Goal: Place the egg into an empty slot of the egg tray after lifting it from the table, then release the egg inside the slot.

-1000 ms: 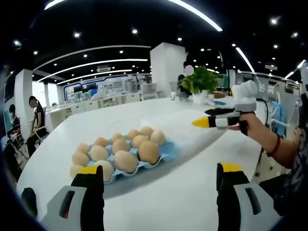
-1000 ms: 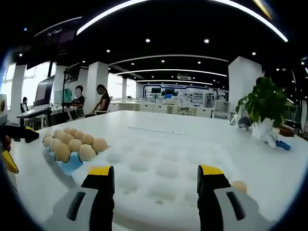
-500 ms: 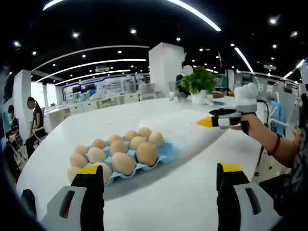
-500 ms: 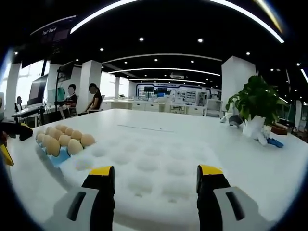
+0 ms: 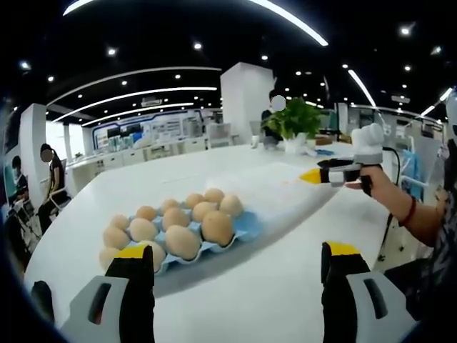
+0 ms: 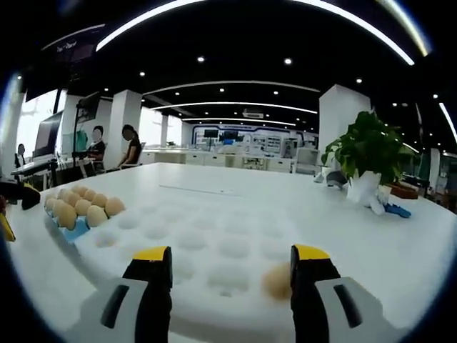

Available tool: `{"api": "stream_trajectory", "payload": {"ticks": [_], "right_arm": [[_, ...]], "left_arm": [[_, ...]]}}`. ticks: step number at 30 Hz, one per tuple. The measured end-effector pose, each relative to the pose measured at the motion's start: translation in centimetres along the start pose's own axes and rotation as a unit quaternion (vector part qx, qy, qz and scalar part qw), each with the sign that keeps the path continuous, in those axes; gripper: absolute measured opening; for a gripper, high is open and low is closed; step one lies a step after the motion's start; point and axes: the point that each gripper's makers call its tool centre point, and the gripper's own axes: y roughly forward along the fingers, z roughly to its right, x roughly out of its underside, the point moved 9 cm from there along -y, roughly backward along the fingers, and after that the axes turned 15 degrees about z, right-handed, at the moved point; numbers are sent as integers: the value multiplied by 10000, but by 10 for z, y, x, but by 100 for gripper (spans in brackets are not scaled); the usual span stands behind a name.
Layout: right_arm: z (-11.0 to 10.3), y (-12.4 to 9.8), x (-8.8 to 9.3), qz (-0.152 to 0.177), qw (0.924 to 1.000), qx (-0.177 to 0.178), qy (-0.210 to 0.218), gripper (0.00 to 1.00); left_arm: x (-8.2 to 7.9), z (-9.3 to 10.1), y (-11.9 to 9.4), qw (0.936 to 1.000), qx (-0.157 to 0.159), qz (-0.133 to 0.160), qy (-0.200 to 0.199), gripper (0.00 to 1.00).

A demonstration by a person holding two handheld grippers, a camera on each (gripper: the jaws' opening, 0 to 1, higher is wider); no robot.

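Observation:
A blue egg tray (image 5: 246, 227) holding several brown eggs (image 5: 183, 241) lies on the white table (image 5: 285, 286), and shows at the left in the right gripper view (image 6: 71, 230). A large white dimpled tray (image 6: 214, 236) lies beside it (image 5: 278, 193). One loose egg (image 6: 275, 280) sits low at the white tray's near edge, just inside my right jaw; I cannot tell whether it rests in a slot. My right gripper (image 6: 232, 261) is open and not closed on it. A hand holds it over the white tray's far side (image 5: 321, 174). My left gripper (image 5: 235, 261) is open and holds nothing.
A potted plant (image 6: 364, 153) stands on the table's far side, also seen as the plant (image 5: 293, 121). Seated people (image 6: 128, 146) are beyond the table's left edge. A small blue item (image 6: 398, 211) lies near the plant. My left gripper's dark tip (image 6: 18, 194) shows at the far left.
The right gripper's camera has swung, so the loose egg, earlier outside the right jaw, now sits between the jaws. In the left gripper view the right gripper has drifted slightly right.

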Motion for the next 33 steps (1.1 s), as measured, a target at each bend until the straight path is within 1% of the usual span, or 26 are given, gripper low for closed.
{"api": "stream_trajectory", "payload": {"ticks": [5,9,16,19,20,21,23,25,26,28,31,32,33], "right_arm": [[10,-1,2,-14,9999,130,-4,67],[19,0,6,-38,9994,316,132,64],[32,0,10,-42,9981,563,255,56],[33,1,12,-71,9975,606,344,48],[34,1,13,-103,9974,653,303,44],[36,2,14,-184,9974,675,161,42],[35,1,17,-227,9973,681,144,39],[37,1,21,-306,9967,725,192,38],[39,0,20,-212,9965,739,339,37],[39,1,20,-205,9968,710,296,36],[40,3,20,-195,9967,740,259,30],[40,3,20,-214,9969,715,255,30],[42,3,21,-200,9967,715,339,30]], "left_arm": [[1,1,2,10000,32,-7,-3,99],[1,2,2,10000,31,-3,-23,99],[1,2,2,10000,11,-21,-43,99],[2,2,2,10000,7,-25,-47,99],[3,2,3,10000,15,-37,-42,99],[3,3,3,10000,25,-46,-42,99],[3,3,4,10000,39,-58,-43,99],[3,3,4,10000,26,-52,-59,99],[3,3,3,10000,19,-52,-68,99],[4,2,3,10000,10,-51,-63,99],[4,1,4,10000,11,-61,-66,99],[4,1,4,10000,8,-64,-66,99],[4,1,3,10000,6,-67,-64,99]]}}
